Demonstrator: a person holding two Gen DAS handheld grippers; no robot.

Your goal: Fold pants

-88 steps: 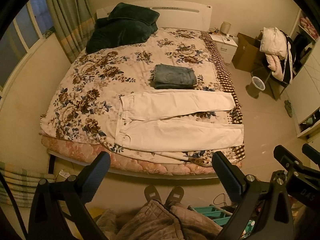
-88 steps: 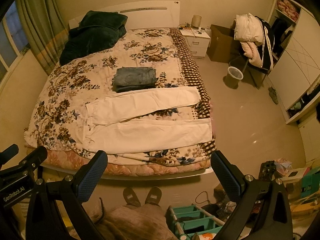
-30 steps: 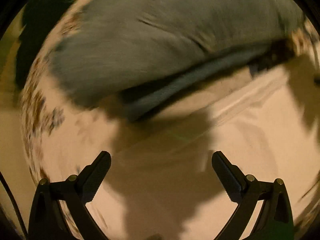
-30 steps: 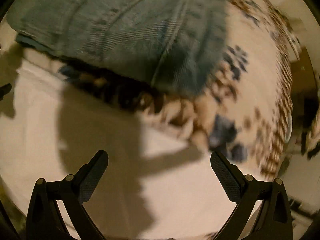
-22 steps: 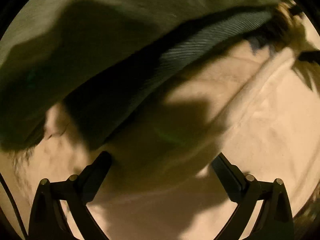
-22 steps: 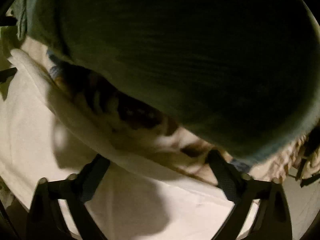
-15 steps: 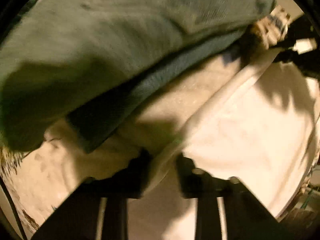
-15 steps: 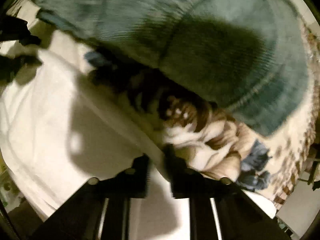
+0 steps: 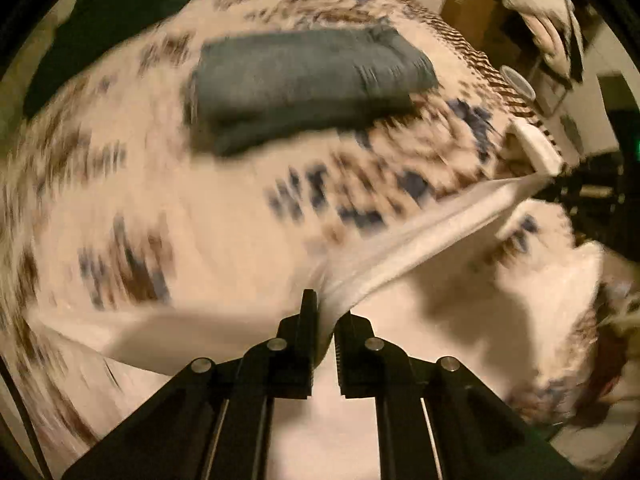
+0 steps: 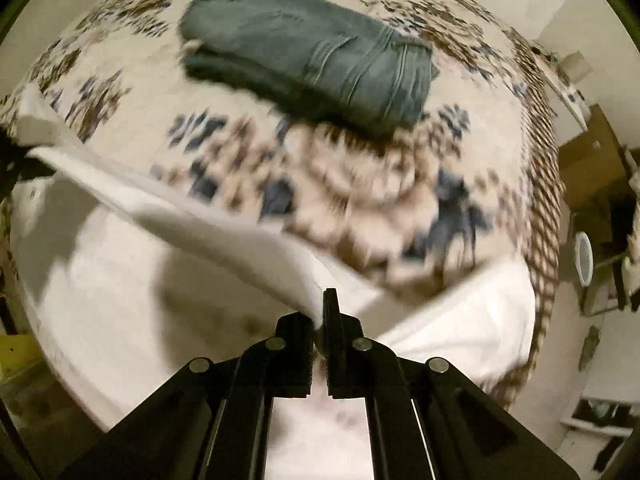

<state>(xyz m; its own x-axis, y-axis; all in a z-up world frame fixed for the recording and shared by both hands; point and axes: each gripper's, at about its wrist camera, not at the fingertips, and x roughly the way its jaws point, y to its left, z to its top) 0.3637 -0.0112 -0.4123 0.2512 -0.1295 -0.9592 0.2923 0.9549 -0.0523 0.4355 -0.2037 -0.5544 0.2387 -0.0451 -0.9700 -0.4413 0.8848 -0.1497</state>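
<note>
On the floral bedspread [image 10: 360, 200], a wide strip lies free between the lifted edge of the white pants [image 10: 180, 216] and the folded blue jeans [image 10: 312, 60]. The jeans stand in the way at 12 o'clock in both views. The pants edge, pulled tight between the left gripper [image 9: 326, 320] and the right gripper [image 10: 318, 322], bars the way across. At 3 o'clock, past the bed's edge, floor and a white bin [image 10: 583, 258].
</note>
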